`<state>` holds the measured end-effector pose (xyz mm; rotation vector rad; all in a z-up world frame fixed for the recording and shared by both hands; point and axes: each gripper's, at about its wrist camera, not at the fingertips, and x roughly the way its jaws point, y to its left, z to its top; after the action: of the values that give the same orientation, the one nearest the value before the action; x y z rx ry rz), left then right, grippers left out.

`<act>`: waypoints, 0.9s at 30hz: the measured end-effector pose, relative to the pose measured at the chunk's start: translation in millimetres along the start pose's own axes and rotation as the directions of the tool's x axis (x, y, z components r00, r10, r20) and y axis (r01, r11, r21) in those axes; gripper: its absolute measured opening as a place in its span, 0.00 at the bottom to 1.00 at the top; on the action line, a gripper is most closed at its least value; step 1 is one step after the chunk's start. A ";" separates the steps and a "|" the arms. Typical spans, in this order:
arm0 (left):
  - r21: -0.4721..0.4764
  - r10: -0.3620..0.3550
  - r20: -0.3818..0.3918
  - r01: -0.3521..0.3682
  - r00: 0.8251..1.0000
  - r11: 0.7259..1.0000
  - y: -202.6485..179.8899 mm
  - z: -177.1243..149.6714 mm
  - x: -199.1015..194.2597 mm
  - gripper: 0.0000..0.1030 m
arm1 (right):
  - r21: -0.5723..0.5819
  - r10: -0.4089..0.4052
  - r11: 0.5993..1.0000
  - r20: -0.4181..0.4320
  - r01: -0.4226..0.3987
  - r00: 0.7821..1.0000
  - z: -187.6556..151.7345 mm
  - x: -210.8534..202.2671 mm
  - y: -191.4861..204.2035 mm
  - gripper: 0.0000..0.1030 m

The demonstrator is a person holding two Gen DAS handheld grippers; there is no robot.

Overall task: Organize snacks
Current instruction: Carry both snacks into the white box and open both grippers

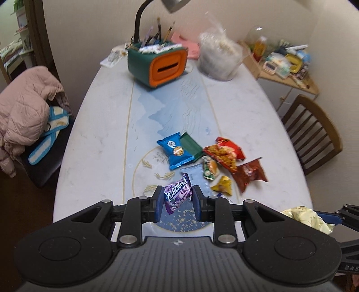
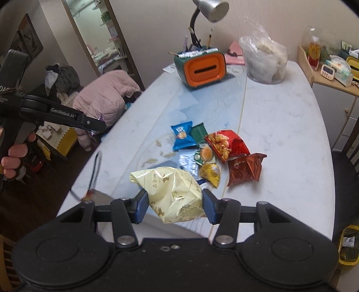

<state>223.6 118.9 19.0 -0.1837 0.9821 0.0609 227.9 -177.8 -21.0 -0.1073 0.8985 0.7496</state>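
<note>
Marbled white tabletop [image 2: 280, 125] with a blue painted band is seen below; nearest, a crinkled purple packet [image 1: 177, 193] is clamped by the left gripper [image 1: 177, 201], a puffy cream foil bag [image 2: 172, 194] by the right gripper [image 2: 175, 207]; beyond, glossy wrappers [image 2: 215, 152] are heaped mid-table, then a rounded orange-fronted box [image 2: 202, 67].

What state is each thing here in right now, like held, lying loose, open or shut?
Left gripper: shut on purple packet, off the table.
Right gripper: shut on yellow bag, lifted.
Blue packet: lying loose, sealed.
Red bag: lying on its side.
Lamp: head tilted down.
</note>
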 end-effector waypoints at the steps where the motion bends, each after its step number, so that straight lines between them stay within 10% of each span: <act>1: 0.007 -0.005 0.007 0.005 1.000 1.000 -1.8 -3.5 -9.7 0.25 | 0.000 0.005 1.000 0.005 -0.005 1.000 -2.1 -5.6 3.3 0.49; 15: 0.081 -0.025 -0.002 0.025 1.000 0.996 -11.2 -80.1 -89.9 0.25 | -0.007 0.064 0.998 0.004 -0.064 0.998 -49.9 -52.6 51.6 0.49; 27: 0.069 -0.057 -0.140 0.067 0.989 0.995 -8.2 -157.2 -73.5 0.25 | 0.001 0.096 0.995 -0.084 -0.096 0.992 -90.9 -36.6 78.6 0.49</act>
<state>54.9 84.5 -4.0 -0.1522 1.1136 -0.0453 103.2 -174.1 -34.7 -0.0992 0.9879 0.8414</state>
